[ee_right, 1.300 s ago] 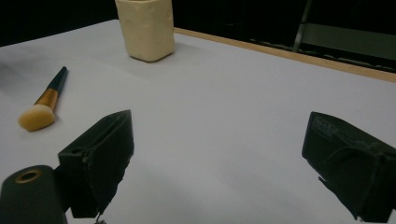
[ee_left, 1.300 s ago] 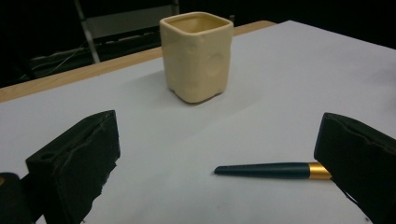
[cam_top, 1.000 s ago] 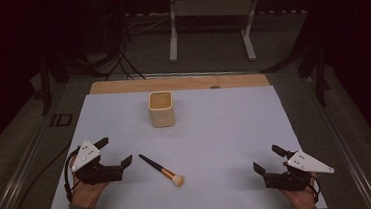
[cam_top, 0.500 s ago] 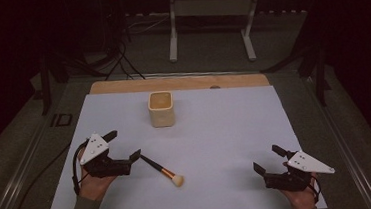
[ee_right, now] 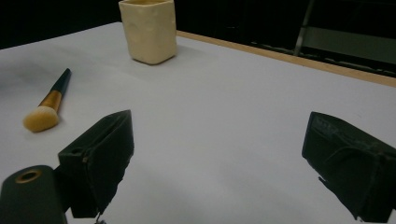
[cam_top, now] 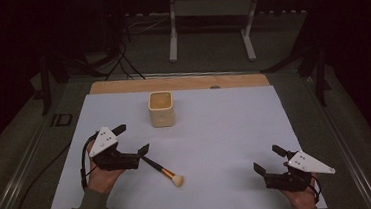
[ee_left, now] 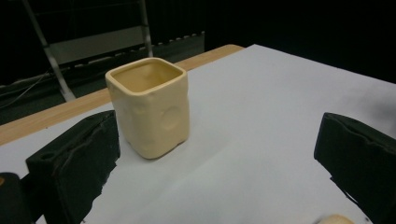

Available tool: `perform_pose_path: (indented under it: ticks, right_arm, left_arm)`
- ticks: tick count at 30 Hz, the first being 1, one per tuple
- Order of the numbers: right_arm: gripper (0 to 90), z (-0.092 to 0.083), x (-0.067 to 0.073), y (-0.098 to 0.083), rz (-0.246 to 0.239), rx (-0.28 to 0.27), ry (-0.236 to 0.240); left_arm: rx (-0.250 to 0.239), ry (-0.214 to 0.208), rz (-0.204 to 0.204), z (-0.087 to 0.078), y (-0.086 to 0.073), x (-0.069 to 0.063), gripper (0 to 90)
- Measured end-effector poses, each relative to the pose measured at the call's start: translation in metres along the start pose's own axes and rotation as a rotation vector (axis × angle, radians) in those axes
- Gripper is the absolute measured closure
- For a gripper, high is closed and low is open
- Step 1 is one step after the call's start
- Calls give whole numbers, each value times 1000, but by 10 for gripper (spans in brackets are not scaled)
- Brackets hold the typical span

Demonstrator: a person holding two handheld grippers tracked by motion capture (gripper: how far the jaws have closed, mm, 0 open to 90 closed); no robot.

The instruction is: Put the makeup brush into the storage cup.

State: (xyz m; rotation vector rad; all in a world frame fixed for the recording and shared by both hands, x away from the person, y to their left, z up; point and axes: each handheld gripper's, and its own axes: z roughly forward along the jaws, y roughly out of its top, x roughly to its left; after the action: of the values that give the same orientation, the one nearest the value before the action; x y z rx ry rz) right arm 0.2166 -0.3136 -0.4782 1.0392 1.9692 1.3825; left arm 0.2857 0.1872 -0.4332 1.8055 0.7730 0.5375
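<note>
A make-up brush [cam_top: 162, 171] with a dark handle, gold ferrule and tan bristles lies on the white sheet [cam_top: 225, 126]. Behind it stands a cream square cup [cam_top: 161, 109], upright and empty. My left gripper [cam_top: 132, 139] hovers open just left of the brush's handle end, nothing between its jaws. Its own view faces the cup [ee_left: 149, 107], and a bit of bristle [ee_left: 334, 219] shows at the bottom edge. My right gripper [cam_top: 268, 159] rests open at the sheet's front right corner. From there the brush [ee_right: 46, 105] lies at the left and the cup [ee_right: 149, 30] farther back.
A wooden strip [cam_top: 182, 83] borders the sheet's far edge. A metal stand [cam_top: 209, 22] and cables [cam_top: 115, 60] sit on the dark floor beyond the table. A small dark item [cam_top: 60, 120] lies off the sheet's left side.
My left gripper has moved right and a little forward, up to the brush's handle end. The right gripper, brush and cup have stayed put.
</note>
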Motion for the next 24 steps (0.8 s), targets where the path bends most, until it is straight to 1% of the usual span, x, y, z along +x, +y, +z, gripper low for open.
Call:
perform_pose_path:
  ticks: [9,12,16,19,20,22,23,24]
  right_arm:
    - [89,0,0,0,2,2,-1]
    - [89,0,0,0,3,2,0]
    - [89,0,0,0,3,2,0]
    - [89,0,0,0,4,2,-1]
    - [89,0,0,0,4,2,-2]
    - [89,0,0,0,4,2,-1]
    - [89,0,0,0,4,2,-2]
    - [89,0,0,0,4,2,-1]
  left_arm:
    - [19,-4,9,-1,1,1,15]
    - [44,-27,13,-1,2,3,15]
    - [69,-47,24,-1,5,3,15]
    - [91,-73,29,-1,8,4,15]
    - [101,-78,36,0,9,3,15]
    - [101,-78,36,0,9,3,15]
    - [136,-96,55,2,12,3,15]
    - [146,-101,59,3,13,2,15]
